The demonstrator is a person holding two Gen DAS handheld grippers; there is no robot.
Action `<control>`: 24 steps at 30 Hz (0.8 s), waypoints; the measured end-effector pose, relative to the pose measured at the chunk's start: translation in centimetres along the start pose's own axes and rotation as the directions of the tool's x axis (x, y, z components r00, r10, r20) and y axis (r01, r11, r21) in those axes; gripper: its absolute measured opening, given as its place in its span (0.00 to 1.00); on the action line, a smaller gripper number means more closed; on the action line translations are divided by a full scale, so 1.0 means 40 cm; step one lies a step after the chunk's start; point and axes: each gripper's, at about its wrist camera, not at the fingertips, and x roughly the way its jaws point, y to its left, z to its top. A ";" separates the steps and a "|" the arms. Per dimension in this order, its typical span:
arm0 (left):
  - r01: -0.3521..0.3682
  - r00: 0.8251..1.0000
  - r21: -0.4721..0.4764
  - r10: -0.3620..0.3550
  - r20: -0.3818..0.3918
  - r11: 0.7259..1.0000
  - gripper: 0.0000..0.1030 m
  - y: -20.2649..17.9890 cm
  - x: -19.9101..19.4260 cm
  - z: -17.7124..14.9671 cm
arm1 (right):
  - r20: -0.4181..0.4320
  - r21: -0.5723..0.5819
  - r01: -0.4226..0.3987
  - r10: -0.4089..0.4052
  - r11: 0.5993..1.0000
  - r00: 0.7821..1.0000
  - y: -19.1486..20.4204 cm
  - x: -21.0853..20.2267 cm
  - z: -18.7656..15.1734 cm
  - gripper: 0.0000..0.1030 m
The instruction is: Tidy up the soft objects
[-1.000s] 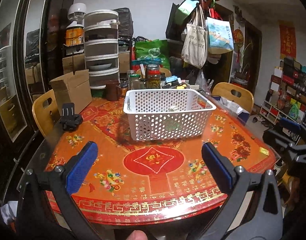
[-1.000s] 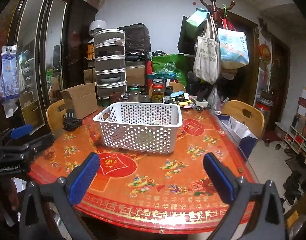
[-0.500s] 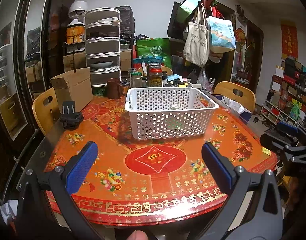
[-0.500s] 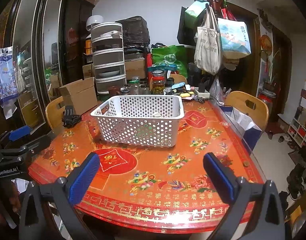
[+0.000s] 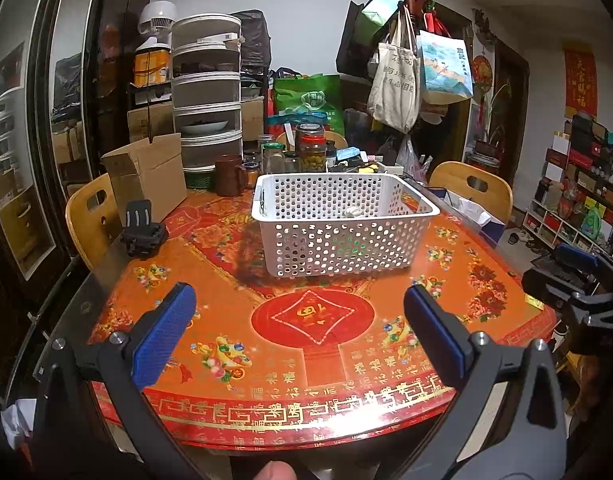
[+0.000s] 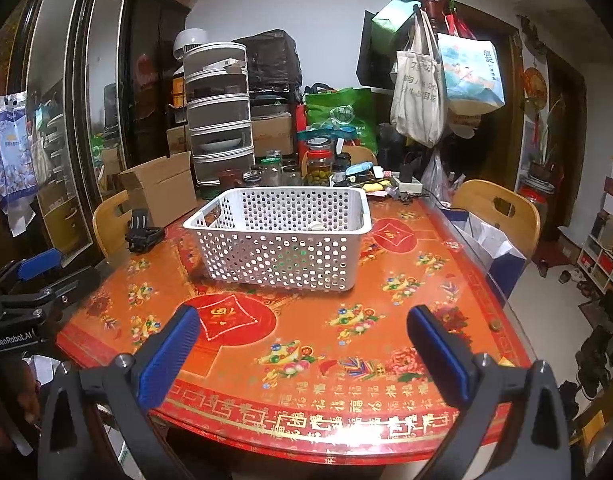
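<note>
On the red-orange patterned table (image 5: 314, 320) sat a white perforated basket (image 5: 342, 236), mid-table toward the far side, with a small pale soft item (image 5: 352, 212) and something green inside, hard to identify. Left gripper (image 5: 298, 304) hung over the near edge, blue pads spread wide, gripping nothing. Right gripper (image 6: 302, 320) likewise spread apart, empty, near the table's front edge.

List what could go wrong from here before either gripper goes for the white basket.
1. The white perforated basket sits free on the glossy table; a one-sided push could slide it into the glass jars behind.
2. The soft items inside lie low behind its walls, so a blind reach may snag the rim.
3. The left gripper and right gripper, both open, could collide when converging.
</note>
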 end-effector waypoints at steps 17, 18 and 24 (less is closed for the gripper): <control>-0.001 1.000 0.002 0.001 -0.001 1.000 1.00 -0.003 -0.001 -0.001 | 0.000 -0.003 -0.010 0.010 1.000 1.000 0.009 -0.005 -0.001 1.00; -0.001 1.000 0.002 0.001 -0.001 1.000 1.00 -0.003 0.000 -0.002 | -0.001 -0.002 -0.010 0.010 1.000 1.000 0.009 -0.005 -0.001 1.00; 0.000 1.000 0.002 0.000 0.001 1.000 1.00 -0.004 0.000 -0.002 | 0.001 -0.002 -0.011 0.011 1.000 1.000 0.008 -0.005 -0.001 1.00</control>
